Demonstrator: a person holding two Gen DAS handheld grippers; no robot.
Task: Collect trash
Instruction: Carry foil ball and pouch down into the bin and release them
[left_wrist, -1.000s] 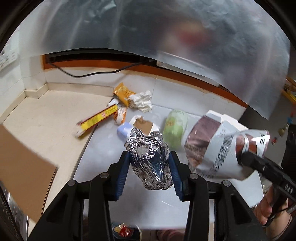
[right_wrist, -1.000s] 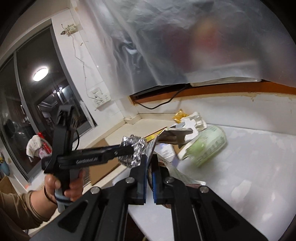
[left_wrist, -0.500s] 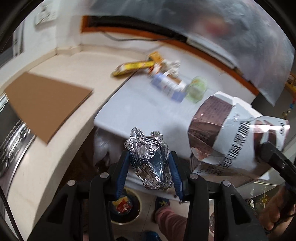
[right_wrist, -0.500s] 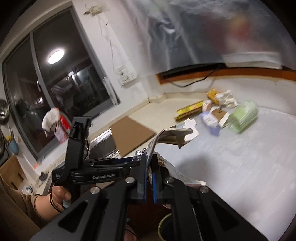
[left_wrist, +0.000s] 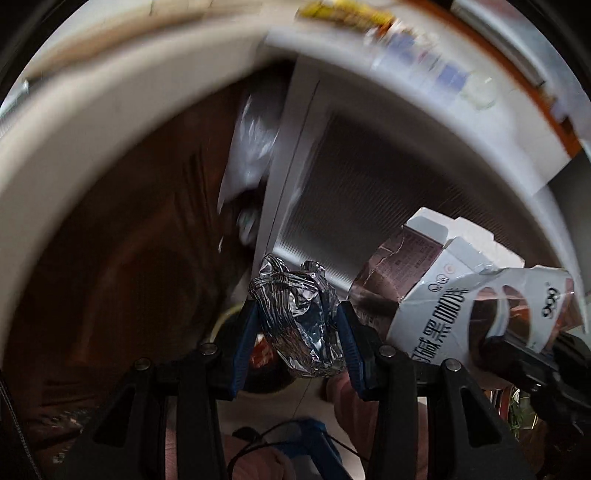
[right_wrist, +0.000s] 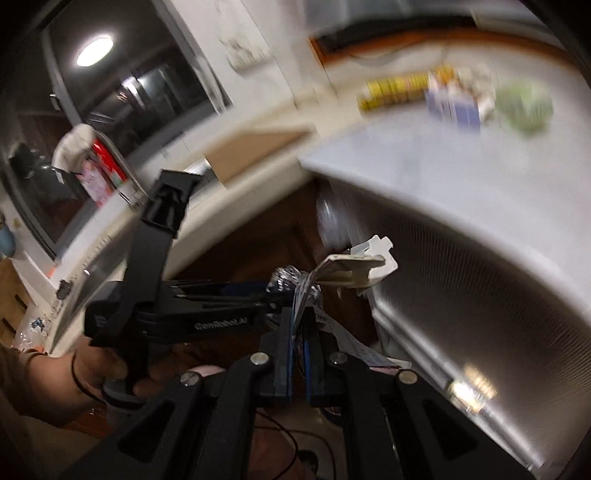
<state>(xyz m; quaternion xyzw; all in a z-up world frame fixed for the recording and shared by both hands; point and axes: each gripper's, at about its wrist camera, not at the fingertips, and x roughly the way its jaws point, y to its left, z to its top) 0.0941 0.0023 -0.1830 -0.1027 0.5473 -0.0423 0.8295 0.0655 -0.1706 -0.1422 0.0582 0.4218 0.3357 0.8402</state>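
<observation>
Below the white table edge it is dark, and a round bin shows just under the left claw, which squeezes a foil ball, while the right claw beside it pinches a torn paper box.

The foil ball sits left of the carton, both below the counter edge.

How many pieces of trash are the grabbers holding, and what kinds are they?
Crumpled foil ball, in the left gripper: 1
Flattened carton, in the right gripper: 1
Total held: 2
More trash on the counter is too blurred to count.
</observation>
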